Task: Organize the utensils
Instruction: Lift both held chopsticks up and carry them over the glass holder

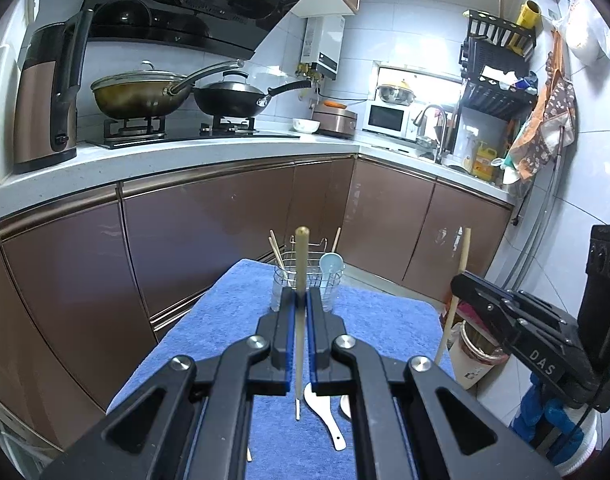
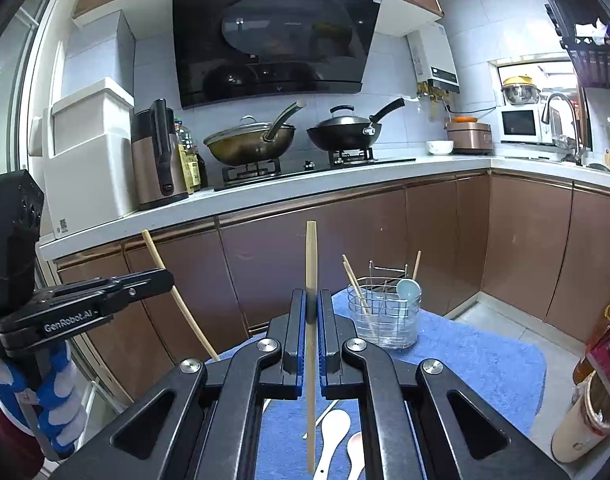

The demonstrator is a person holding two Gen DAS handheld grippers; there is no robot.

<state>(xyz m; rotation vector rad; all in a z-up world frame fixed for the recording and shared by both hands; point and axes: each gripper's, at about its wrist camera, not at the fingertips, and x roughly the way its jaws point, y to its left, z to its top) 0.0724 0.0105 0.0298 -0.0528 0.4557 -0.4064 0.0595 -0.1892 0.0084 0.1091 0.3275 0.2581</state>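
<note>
Both grippers, left and right, clamping one chopstick each, upright. Caddy at 12 holding some; spoons at 6 waiting on worktop.

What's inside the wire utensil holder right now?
The wire holder has a few chopsticks and a light blue spoon standing in it. Its bottom is blurred by a clear liner, so anything lying there stays hidden.

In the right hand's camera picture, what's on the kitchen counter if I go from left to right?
White box → kettle → oil bottle → brown wok → black wok → white bowl → rice cooker → microwave → tap.
</note>
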